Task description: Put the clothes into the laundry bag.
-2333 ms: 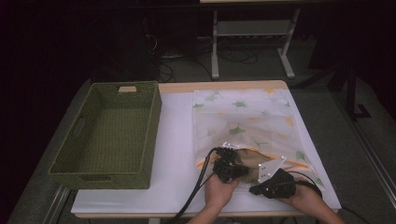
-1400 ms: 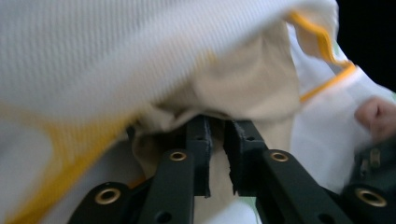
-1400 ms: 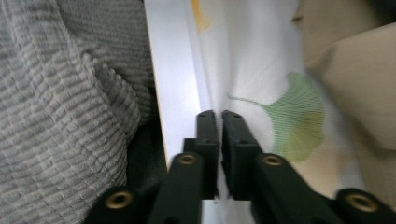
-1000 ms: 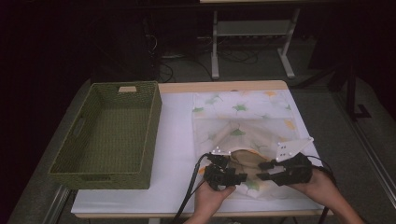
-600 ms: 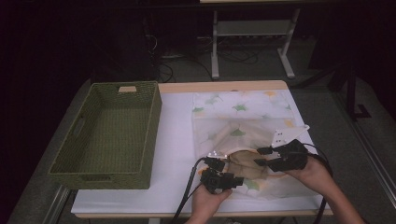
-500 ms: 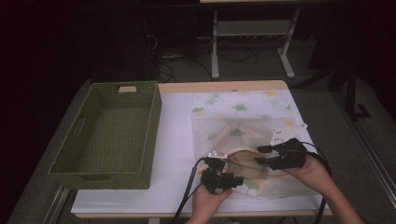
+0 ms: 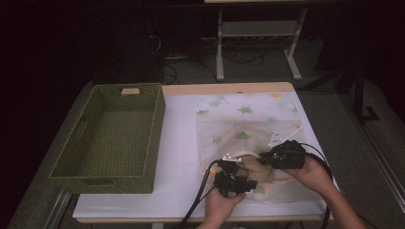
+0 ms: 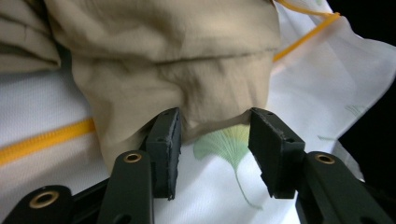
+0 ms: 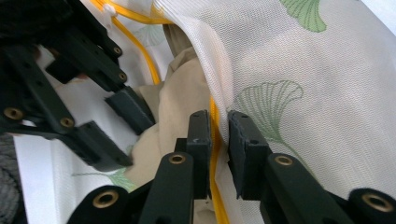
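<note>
Stuffing the beige cloth into the mesh bag

We hold the bag (image 7: 246,138) flat on the table (image 7: 176,157), right of the green basket (image 7: 112,138), its long axis running away from us and its zipped mouth facing our near edge. Our right gripper (image 9: 215,135) has just been closing and now pinches the yellow zipper edge (image 9: 214,154), lifting it so the mouth gapes. The cloth (image 8: 187,70) lies bunched at that mouth, partly under the mesh, with no clear long axis. Our left gripper (image 8: 212,135) has been closing too; its jaws straddle a fold of cloth, the left pad touching, the right one apart, so it is not yet clamped.
</note>
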The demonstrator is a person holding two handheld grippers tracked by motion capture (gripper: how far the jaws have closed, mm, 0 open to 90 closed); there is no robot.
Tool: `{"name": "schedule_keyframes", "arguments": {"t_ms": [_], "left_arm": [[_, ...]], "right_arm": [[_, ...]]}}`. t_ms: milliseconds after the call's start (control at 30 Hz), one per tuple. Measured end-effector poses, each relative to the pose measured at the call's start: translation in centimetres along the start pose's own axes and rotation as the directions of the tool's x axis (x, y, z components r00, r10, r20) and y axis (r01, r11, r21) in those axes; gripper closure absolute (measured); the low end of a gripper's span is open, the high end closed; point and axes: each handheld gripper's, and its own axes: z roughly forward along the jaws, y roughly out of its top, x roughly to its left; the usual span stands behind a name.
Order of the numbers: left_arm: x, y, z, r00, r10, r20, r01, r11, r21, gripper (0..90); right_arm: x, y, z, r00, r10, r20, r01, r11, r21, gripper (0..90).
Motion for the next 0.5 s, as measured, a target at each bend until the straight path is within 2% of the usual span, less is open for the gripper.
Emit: {"name": "schedule_keyframes", "arguments": {"t_ms": [33, 67, 167, 367, 433, 500], "left_arm": [[0.0, 0.2, 0.2, 1.0000, 0.001, -0.005, -0.001, 1.0000, 0.001, 66.3], [0.1, 0.3, 0.3, 1.0000, -0.001, -0.004, 0.001, 1.0000, -0.004, 72.7], [0.2, 0.7, 0.7, 0.9999, 0.002, -0.010, -0.002, 1.0000, -0.008, 86.9], [0.5, 1.3, 0.9, 0.9993, -0.002, -0.038, 0.001, 0.9988, -0.049, 89.8], [0.9, 1.6, 1.0, 0.9989, -0.032, -0.034, 0.030, 0.9976, -0.062, 89.8], [1.0, 1.9, 0.9, 0.9981, -0.046, -0.042, 0.042, 0.9958, -0.081, 89.8]], "right_arm": [[0.1, 0.0, -0.1, 0.9999, -0.001, -0.010, 0.001, 1.000, -0.003, 83.0], [0.2, -0.1, -0.2, 0.9999, -0.001, -0.012, 0.001, 1.000, -0.003, 84.8], [0.6, -0.2, -0.2, 0.9995, -0.010, -0.030, 0.010, 1.000, 0.001, 89.3], [0.8, -0.5, -0.2, 0.9989, -0.015, -0.043, 0.016, 1.000, 0.013, 89.6], [0.9, -0.5, -0.2, 0.9985, -0.013, -0.054, 0.013, 1.000, 0.009, 89.6], [1.0, -0.6, -0.2, 0.9976, -0.021, -0.066, 0.022, 1.000, 0.010, 89.6]]}}
